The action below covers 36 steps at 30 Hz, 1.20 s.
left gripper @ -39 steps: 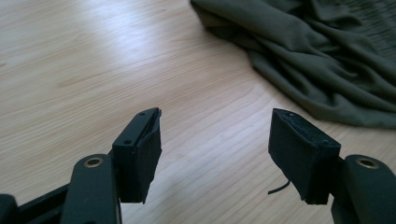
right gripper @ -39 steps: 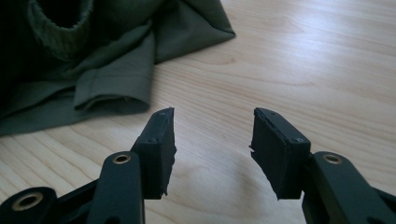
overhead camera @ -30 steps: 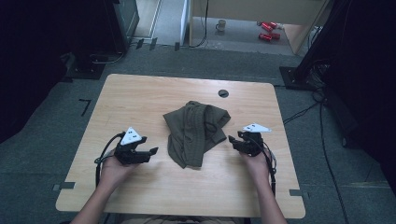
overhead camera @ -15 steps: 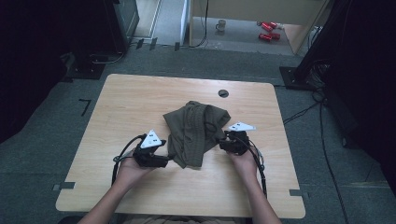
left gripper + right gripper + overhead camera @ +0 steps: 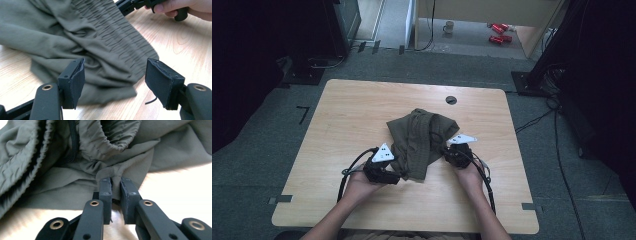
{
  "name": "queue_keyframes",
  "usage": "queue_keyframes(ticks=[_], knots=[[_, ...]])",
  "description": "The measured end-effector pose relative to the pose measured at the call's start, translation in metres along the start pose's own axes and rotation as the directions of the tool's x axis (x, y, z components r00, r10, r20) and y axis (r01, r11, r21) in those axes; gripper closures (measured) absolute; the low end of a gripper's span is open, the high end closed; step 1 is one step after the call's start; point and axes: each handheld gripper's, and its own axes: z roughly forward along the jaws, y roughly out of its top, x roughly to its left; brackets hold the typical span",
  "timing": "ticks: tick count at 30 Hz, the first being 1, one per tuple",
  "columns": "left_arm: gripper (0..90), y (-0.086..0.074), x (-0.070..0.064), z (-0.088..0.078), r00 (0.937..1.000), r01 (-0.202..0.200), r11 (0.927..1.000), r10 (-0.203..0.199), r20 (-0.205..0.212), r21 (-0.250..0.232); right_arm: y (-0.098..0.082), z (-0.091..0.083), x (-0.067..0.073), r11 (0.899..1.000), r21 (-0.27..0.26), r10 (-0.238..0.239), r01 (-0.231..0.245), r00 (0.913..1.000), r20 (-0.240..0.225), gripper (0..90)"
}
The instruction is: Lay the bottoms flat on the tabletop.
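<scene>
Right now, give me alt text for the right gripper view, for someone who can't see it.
The right gripper has its two black jaws shut on a pinched fold of an olive-green garment. The crumpled cloth, with a gathered elastic band, lies on a pale wooden table.

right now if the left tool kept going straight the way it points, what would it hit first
Most likely the olive-green garment. The left tool stands open, its jaws framing the garment's crumpled near corner on the wooden table, with the gathered waistband just beyond. Depth is hard to judge, but nothing else lies between.
</scene>
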Motion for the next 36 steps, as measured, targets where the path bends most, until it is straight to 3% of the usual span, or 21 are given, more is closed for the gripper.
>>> queue_keyframes(ticks=[5,8,14,22,25,28,34,36], knots=[[30.9,-0.002,-0.005,0.002,0.9999,-0.009,1.0000,0.009,0.009,0.003,-0.004,-0.003,0.008,1.000,0.001,-0.003,0.003,0.9997,-0.022,82.5],[30.5,-0.003,-0.010,0.005,0.9993,-0.037,0.9993,0.037,0.002,0.006,-0.007,-0.006,0.019,1.000,0.009,-0.021,0.021,0.9992,-0.033,81.6],[28.9,-0.006,-0.009,0.013,0.9990,-0.044,0.9984,0.044,0.001,0.034,-0.011,-0.009,0.024,1.000,0.006,-0.014,0.014,0.9987,-0.050,81.5],[27.2,-0.014,0.000,0.021,1.0000,-0.004,0.9970,0.005,-0.002,0.077,-0.011,-0.010,0.025,1.000,0.012,-0.021,0.022,0.9981,-0.058,80.7],[27.5,-0.017,0.006,0.025,0.9978,0.058,0.9949,-0.061,0.025,0.083,-0.011,-0.010,0.026,0.999,0.013,-0.029,0.029,0.9981,-0.055,80.6],[33.1,-0.019,0.006,0.025,0.9977,0.058,0.9956,-0.060,0.033,0.074,-0.011,-0.010,0.026,0.999,0.010,-0.033,0.034,0.9980,-0.053,80.7],[55.5,-0.017,0.004,0.022,0.9955,0.090,0.9919,-0.093,0.022,0.089,-0.011,-0.010,0.026,0.999,0.009,-0.037,0.038,0.9980,-0.050,80.7],[71.4,-0.014,0.006,0.018,0.9908,0.121,0.9874,-0.126,0.050,0.102,-0.011,-0.010,0.026,0.999,0.009,-0.040,0.041,0.9979,-0.050,80.8]])
